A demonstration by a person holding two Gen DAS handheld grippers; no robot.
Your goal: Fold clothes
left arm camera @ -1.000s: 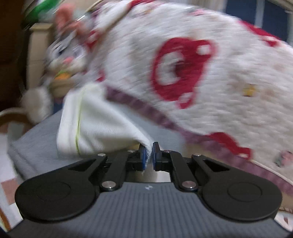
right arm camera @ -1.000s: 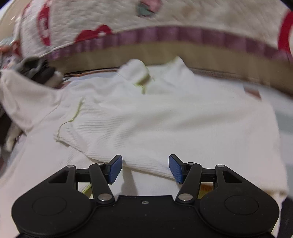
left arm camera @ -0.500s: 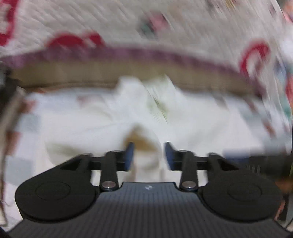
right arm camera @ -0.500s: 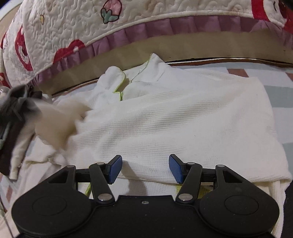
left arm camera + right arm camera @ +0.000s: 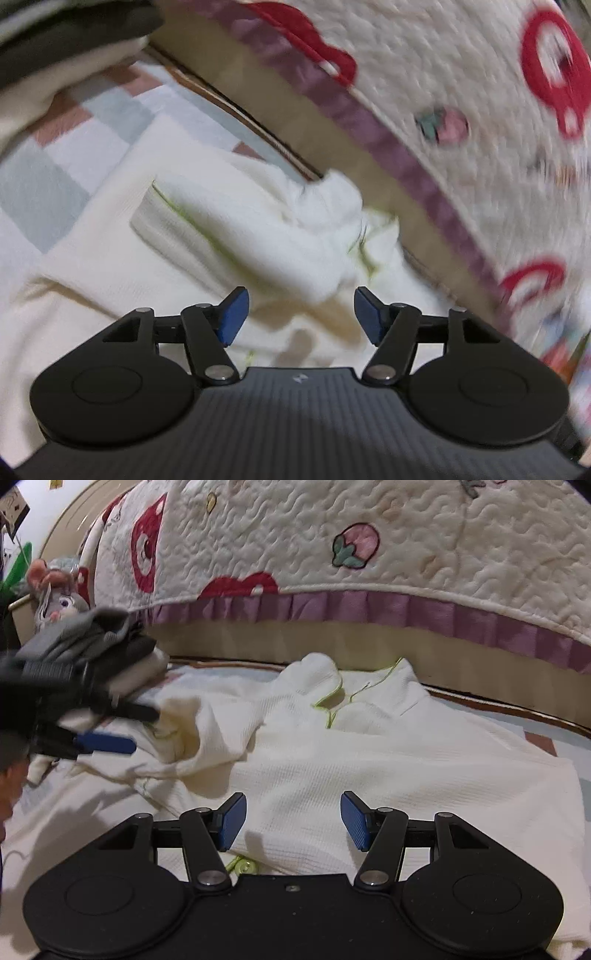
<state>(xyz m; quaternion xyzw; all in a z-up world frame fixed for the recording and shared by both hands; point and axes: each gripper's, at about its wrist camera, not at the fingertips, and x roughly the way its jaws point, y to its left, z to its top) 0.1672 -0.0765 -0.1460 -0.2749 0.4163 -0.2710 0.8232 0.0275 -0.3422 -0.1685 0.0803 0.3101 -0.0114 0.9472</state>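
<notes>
The left gripper [image 5: 299, 314] has its 2 fingers wide apart, holding nothing, just above the white shirt [image 5: 388, 760]. The shirt lies spread under both grippers, maybe half folded. The right gripper [image 5: 293, 821] is wide apart too.

Cream garment [image 5: 388, 760], half-folded, lying flat

Quilt [image 5: 461, 92] motion-blurred in the left wrist view; white garment's [image 5: 369, 760] lower edge behind the right gripper body.
</notes>
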